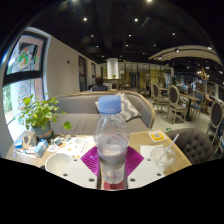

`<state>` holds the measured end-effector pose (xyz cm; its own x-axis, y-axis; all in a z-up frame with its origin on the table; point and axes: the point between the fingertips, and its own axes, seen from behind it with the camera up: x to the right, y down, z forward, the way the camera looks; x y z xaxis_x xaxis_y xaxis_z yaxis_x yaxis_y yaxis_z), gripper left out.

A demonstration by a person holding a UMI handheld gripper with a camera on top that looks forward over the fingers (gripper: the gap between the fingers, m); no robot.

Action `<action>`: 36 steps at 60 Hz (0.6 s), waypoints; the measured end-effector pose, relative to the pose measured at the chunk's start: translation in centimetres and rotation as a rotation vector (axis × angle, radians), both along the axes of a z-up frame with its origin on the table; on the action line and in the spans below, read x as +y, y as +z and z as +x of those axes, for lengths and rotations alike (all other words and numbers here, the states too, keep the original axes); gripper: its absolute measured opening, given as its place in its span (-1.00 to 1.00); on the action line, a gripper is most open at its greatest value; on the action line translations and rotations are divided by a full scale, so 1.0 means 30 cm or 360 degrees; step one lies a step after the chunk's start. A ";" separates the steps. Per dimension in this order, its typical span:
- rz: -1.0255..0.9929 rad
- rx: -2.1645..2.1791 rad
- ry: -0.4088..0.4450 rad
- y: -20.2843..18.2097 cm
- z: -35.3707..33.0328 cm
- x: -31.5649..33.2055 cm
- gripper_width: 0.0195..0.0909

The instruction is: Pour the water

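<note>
Gripper view: a clear water bottle (111, 140) with a blue cap stands upright, pinched between the gripper's (112, 162) two pink pads over a round white table (150, 172). The cap looks on; tilting now would pour nothing, and a loose grip could drop it.

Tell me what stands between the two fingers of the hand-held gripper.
A water bottle with a blue cap stands between the pink pads, as the gripper view shows.

Clear plastic water bottle (111, 140), blue cap on (unopened), upright, between the pink pads, partly filled.
</note>
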<state>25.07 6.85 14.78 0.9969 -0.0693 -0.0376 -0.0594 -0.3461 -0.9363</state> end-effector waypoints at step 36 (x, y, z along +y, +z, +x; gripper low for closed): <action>-0.0191 0.0035 -0.0098 -0.267 0.036 -0.068 0.05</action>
